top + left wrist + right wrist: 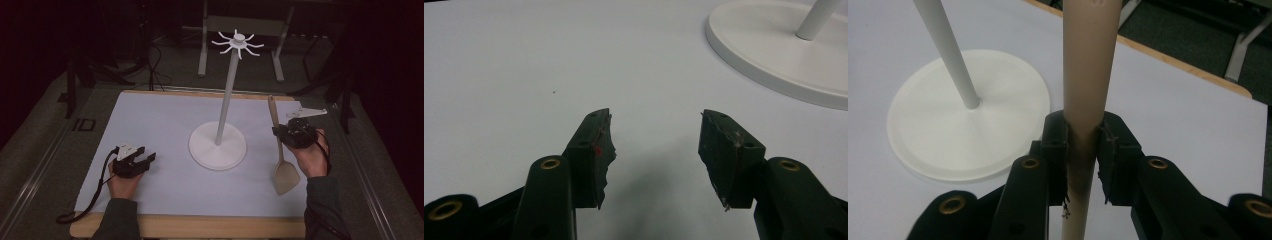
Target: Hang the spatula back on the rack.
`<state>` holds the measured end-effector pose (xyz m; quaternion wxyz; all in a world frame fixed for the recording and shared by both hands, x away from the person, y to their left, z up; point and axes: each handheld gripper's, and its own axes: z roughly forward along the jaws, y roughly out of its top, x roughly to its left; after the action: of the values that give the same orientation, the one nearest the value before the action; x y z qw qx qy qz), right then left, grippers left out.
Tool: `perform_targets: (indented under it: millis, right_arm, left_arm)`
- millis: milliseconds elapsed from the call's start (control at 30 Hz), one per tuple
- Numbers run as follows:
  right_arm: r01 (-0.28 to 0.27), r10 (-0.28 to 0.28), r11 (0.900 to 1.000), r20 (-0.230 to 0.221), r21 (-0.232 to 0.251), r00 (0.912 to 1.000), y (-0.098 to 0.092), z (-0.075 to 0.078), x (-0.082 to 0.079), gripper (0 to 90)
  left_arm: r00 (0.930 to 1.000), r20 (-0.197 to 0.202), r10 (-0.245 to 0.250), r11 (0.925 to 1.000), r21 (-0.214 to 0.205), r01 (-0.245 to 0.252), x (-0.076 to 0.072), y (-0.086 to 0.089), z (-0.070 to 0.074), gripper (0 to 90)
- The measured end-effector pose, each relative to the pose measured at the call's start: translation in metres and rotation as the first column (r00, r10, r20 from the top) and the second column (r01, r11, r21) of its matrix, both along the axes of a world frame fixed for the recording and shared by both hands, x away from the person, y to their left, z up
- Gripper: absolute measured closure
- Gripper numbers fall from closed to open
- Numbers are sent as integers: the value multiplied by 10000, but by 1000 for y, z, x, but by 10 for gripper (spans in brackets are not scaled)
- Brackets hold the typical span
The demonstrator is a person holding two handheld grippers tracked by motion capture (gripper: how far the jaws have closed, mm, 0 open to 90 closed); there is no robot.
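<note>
1. Wooden spatula point(283, 155) near right, clamped by its handle in right tongs point(295, 131); blade low over white bench point(160, 120).
2. Left tongs point(142, 161) near left, apart and holding nothing, resting on bench.
3. Farther, at centre: white hook stand point(218, 145), hooks high on its pole.
4. Likely risks: handle pivoting in narrow grip; blade knocking pole and tipping stand, with left tongs well apart from base.
</note>
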<state>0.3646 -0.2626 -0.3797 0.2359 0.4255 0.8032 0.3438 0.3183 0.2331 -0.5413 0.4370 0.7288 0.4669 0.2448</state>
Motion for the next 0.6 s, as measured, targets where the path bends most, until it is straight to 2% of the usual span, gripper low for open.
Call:
perform_targets:
  millis: [300, 600]
  right_arm:
    - [-221, 207, 9994, 523, 258, 9984, -3, 7, -4, 753]
    - [-233, 186, 9985, 908, 501, 9957, -6, 13, -7, 753]
  left_arm:
    - [10000, -12, -2, 10000, 3, 2, 0, 0, 0, 471]
    - [10000, -19, 5, 10000, 0, -5, 0, 0, 0, 471]
